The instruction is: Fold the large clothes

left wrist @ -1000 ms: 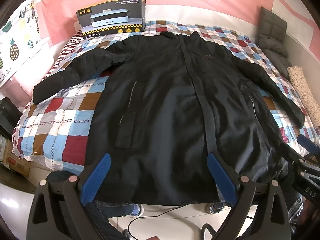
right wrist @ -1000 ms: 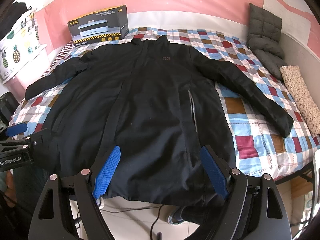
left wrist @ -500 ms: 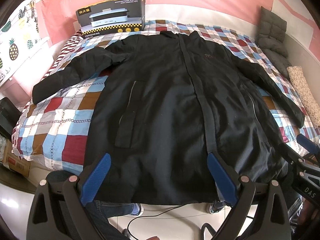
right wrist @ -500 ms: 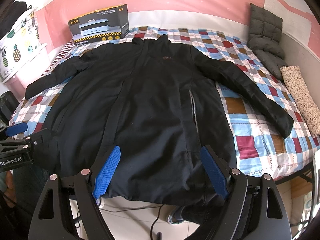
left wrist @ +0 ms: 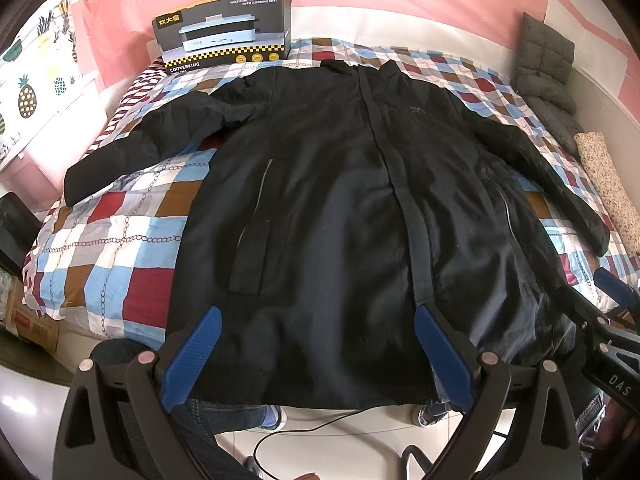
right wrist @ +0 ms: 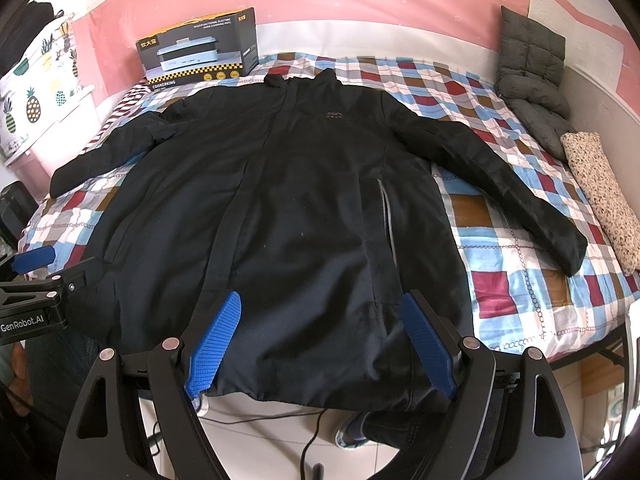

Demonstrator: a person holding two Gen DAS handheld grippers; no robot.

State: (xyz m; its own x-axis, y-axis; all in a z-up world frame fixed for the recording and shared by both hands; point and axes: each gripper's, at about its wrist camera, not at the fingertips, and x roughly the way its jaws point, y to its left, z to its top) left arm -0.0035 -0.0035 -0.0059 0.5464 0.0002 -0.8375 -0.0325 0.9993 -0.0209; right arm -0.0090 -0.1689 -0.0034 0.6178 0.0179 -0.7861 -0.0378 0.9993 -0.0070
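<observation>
A large black jacket (left wrist: 340,208) lies flat, front up, on a checked bed, collar far, hem hanging over the near edge; it also fills the right wrist view (right wrist: 304,208). Both sleeves spread outward. My left gripper (left wrist: 316,322) is open, held above the hem left of centre. My right gripper (right wrist: 320,308) is open above the hem right of centre. Neither touches the cloth. Each gripper shows at the edge of the other's view: the right one (left wrist: 608,300), the left one (right wrist: 36,268).
A cooker box (left wrist: 224,40) stands at the bed's far left. Grey cushions (right wrist: 532,80) and a speckled roll (right wrist: 604,196) lie along the right wall. A pineapple-print cloth (left wrist: 28,72) hangs left. A cable (left wrist: 304,432) and the person's feet are on the floor.
Both grippers have drifted very slightly; the jacket has not moved and both stay open.
</observation>
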